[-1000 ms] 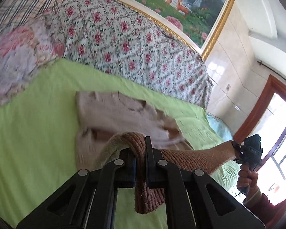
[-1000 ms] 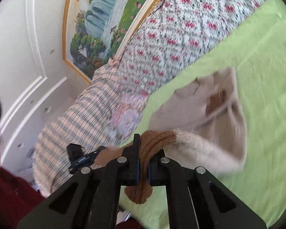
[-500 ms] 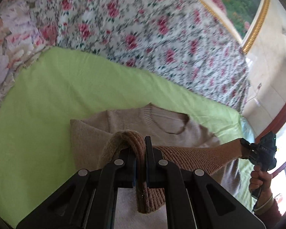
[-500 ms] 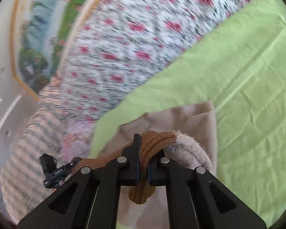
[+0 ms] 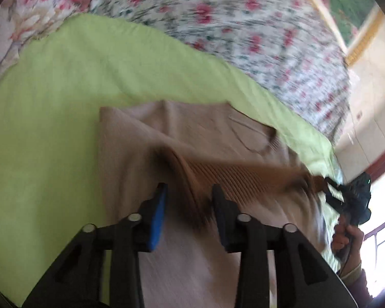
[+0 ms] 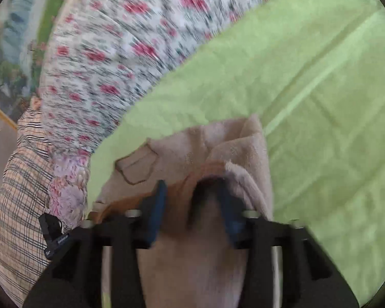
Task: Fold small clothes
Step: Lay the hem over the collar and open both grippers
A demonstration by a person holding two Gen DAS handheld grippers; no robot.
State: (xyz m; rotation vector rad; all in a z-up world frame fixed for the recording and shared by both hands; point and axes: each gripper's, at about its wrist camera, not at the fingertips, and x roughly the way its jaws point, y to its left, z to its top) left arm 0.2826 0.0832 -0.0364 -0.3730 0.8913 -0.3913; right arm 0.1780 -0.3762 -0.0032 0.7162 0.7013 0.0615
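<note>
A small beige knit sweater (image 5: 182, 133) lies folded on the green sheet (image 5: 51, 107). Its brown ribbed hem (image 5: 233, 174) lies across the top, between the two grippers. My left gripper (image 5: 188, 192) is open, its fingers either side of the hem's left end. My right gripper (image 6: 190, 192) is open over the hem's right end (image 6: 192, 179) and the fuzzy beige fold (image 6: 243, 154). The right gripper also shows at the left wrist view's right edge (image 5: 351, 197).
A floral quilt (image 5: 243, 33) is heaped along the far side of the sheet. A plaid blanket (image 6: 20, 184) lies at the left of the right wrist view. A framed painting (image 6: 18, 38) hangs behind. Green sheet (image 6: 320, 89) spreads right of the sweater.
Both grippers brought the brown hem down onto the sweater's upper part and opened, letting go of it. The views are blurred from motion.
</note>
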